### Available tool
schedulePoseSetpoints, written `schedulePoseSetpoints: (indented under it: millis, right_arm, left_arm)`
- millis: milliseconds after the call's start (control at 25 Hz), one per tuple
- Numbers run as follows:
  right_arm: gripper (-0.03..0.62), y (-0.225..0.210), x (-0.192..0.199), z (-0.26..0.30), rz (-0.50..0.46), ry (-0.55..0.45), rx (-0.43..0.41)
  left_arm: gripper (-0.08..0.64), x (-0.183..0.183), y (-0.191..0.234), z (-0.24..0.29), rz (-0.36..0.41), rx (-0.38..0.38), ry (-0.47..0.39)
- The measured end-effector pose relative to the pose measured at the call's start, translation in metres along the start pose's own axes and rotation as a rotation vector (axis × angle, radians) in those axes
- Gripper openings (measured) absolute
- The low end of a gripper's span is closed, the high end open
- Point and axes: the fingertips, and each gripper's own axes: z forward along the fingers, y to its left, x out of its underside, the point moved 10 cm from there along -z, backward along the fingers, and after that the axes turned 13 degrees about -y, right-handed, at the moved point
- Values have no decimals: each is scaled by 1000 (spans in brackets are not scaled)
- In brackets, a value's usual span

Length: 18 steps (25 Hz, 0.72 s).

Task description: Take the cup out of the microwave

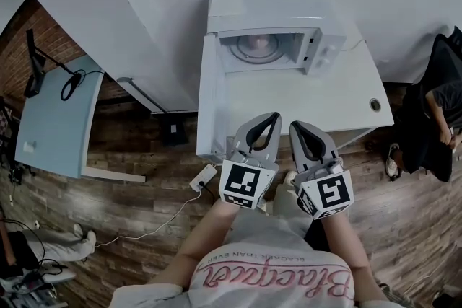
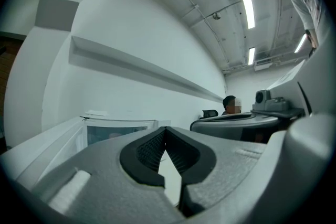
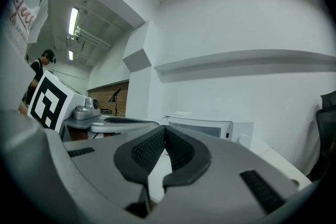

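Pointing toward the microwave [image 1: 268,11] on the white table [image 1: 346,94], the left gripper [image 1: 273,115] and right gripper [image 1: 296,124] sit side by side, each with its jaws pressed together on nothing. The door [image 1: 208,94] stands open. A pale round shape [image 1: 256,47] inside may be the cup, though this is unclear. The person's shirt [image 1: 274,278] carries pink script starting "Blac" and small print apparently reading "BLACKER THAN EVER".

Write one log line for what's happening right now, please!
white boxy microwave: door open | left grey two-jaw gripper: shut, empty | right grey two-jaw gripper: shut, empty | cup: not clear inside
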Motion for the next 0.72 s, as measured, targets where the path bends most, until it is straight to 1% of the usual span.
schedulePoseSetpoints:
  millis: [160, 280, 440, 720]
  right_arm:
    - [9, -14, 7, 8, 11, 0, -7]
    - [9, -27, 11, 17, 13, -4, -26]
    - [9, -48, 15, 36, 13, -15, -61]
    - [9, -90, 26, 66, 28, -10, -107]
  left_arm:
    - [5, 6, 5, 13, 6, -32, 2]
    - [5, 10, 7, 23, 14, -71, 4]
    - [5, 18, 14, 41, 25, -104, 9]
    - [5, 38, 29, 80, 32, -180, 31]
